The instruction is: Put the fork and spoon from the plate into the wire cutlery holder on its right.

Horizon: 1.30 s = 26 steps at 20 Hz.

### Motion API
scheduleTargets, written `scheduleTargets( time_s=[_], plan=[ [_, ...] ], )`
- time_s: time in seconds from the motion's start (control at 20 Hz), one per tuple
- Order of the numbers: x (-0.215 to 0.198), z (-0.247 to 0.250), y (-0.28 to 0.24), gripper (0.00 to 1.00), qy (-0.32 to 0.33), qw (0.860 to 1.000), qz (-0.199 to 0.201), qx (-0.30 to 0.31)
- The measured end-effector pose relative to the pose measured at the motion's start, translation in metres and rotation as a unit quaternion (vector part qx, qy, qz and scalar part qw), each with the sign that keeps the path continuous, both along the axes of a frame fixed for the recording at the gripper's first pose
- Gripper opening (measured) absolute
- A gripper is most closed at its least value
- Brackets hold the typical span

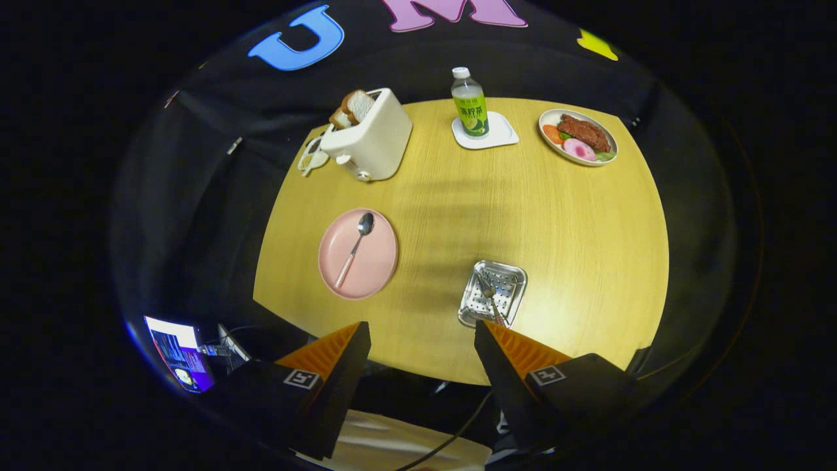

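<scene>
The gripper (pixel 422 337) hangs high above the near edge of the round wooden table (pixel 556 216), its fingers spread wide apart and holding nothing. The spoon (pixel 355 247) lies on the pink plate (pixel 376 261) at the left. The fork (pixel 489 293) rests inside the metal cutlery holder (pixel 507 278) to the plate's right, just ahead of the right finger.

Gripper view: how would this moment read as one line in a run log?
gripper: open, empty, high over table | fork: in holder | spoon: on plate | next: probably spoon
</scene>
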State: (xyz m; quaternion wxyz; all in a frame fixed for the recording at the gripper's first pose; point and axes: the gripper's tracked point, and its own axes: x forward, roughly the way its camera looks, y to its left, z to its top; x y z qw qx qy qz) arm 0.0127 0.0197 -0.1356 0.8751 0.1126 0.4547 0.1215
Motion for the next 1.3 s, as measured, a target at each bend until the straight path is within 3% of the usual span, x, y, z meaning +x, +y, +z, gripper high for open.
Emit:
scheduleTargets(
  time_s=[0.35,0.7,1.3],
  plan=[
    [0.014,-0.019,0.083,1.00,-0.027,0.999,0.008,0.024],
    [0.036,-0.082,0.161,1.00,-0.009,0.998,0.049,-0.023],
    [0.095,-0.173,0.217,1.00,0.024,0.997,0.004,-0.076]
  ],
)
